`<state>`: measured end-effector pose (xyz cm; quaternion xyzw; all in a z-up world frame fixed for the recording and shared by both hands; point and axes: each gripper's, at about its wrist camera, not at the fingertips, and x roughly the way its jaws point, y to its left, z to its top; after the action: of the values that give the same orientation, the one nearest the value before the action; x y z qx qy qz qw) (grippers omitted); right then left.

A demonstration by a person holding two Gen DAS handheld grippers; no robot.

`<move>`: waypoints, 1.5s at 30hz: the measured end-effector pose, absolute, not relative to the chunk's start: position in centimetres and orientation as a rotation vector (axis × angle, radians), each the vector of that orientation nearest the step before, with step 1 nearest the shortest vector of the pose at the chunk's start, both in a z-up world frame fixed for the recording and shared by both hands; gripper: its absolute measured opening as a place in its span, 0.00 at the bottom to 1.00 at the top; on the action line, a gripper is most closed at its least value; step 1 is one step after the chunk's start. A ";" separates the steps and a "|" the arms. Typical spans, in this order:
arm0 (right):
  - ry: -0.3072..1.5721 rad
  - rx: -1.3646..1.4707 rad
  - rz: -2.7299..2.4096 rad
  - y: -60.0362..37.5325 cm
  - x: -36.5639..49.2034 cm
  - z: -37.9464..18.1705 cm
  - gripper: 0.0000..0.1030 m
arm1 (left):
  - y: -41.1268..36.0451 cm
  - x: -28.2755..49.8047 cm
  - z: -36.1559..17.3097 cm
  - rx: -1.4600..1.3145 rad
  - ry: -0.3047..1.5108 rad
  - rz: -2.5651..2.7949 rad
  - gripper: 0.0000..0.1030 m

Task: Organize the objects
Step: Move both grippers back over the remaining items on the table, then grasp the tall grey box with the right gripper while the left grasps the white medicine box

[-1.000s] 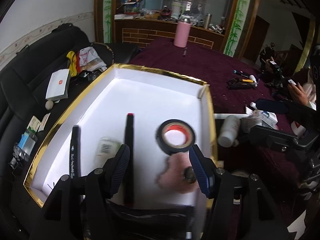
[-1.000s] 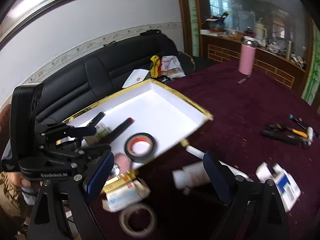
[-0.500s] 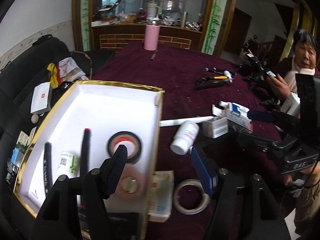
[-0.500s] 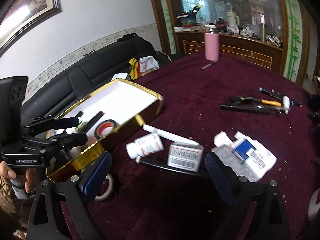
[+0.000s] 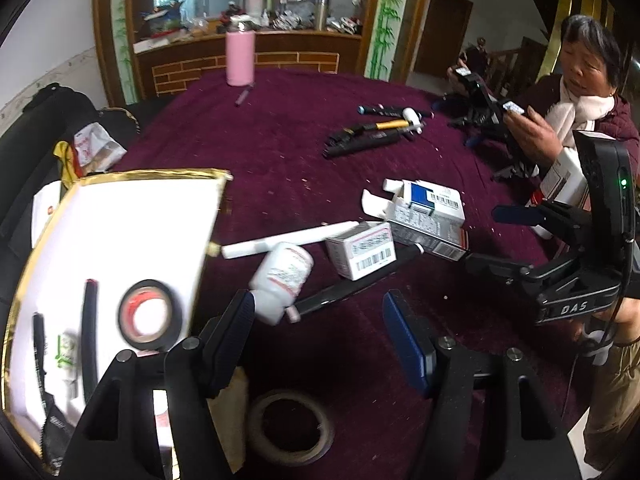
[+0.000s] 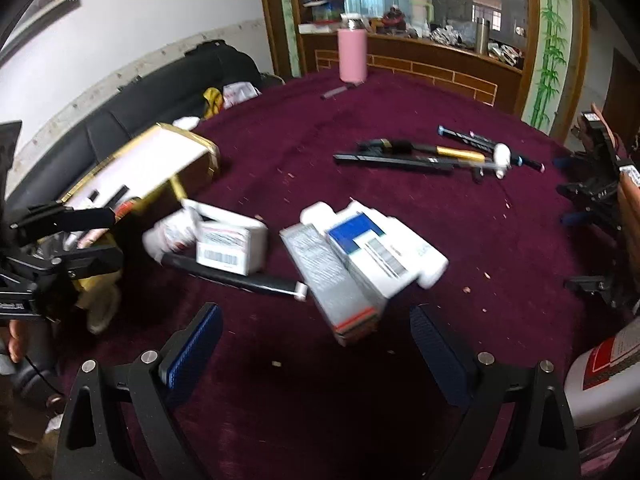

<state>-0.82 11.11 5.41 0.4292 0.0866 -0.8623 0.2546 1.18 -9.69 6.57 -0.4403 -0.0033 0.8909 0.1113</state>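
A big table point(image 5: 280, 152) under a deep plum cloth fills the room, the cloth flecked with pale crumbs. Behind it, at twelve o'clock, a brick-patterned wooden counter point(image 6: 420, 64) is crowded with clutter, bamboo painted on the posts either side, and a pink bottle point(image 5: 240, 58) stands upright at the cloth's far edge. A black sofa point(image 6: 160, 100) runs along the white wall at about ten o'clock.

The left gripper point(image 5: 316, 332) hangs over bare cloth, its jaws apart with nothing between them. At its nine o'clock sits the gold-rimmed white box point(image 5: 120, 220), holding a black tape roll point(image 5: 150, 316) and dark pens. A white pill bottle point(image 5: 282, 280) lies on its side at eleven o'clock, just beside the left finger; whether they touch I cannot tell. A pale tape ring point(image 5: 290, 426) lies flat just below the jaws.

The right gripper point(image 6: 316, 344) is also spread wide and empty, above the cloth. At its twelve o'clock lie stacked medicine cartons point(image 6: 360, 256), with a smaller barcode carton point(image 6: 230, 246) at eleven resting on a black pen point(image 6: 240, 278). Tools point(image 6: 420, 156) lie farther back toward one o'clock.
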 end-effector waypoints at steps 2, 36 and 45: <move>0.247 1.191 -2.334 11.3 -1.4 4.5 0.87 | -8.9 0.8 6.3 -1.299 -0.015 2.600 0.64; 0.189 1.269 -2.326 11.7 -4.3 2.4 0.29 | -3.4 -5.9 1.7 -1.511 -0.049 2.586 0.57; 0.212 1.270 -2.329 11.3 -4.2 2.1 0.29 | -4.0 -6.1 1.8 -1.465 -0.143 2.601 0.49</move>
<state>-4.16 11.31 2.12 0.4635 0.0773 -0.8500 0.2381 -6.06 -3.95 1.82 -0.4887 -0.0476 0.8678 0.0766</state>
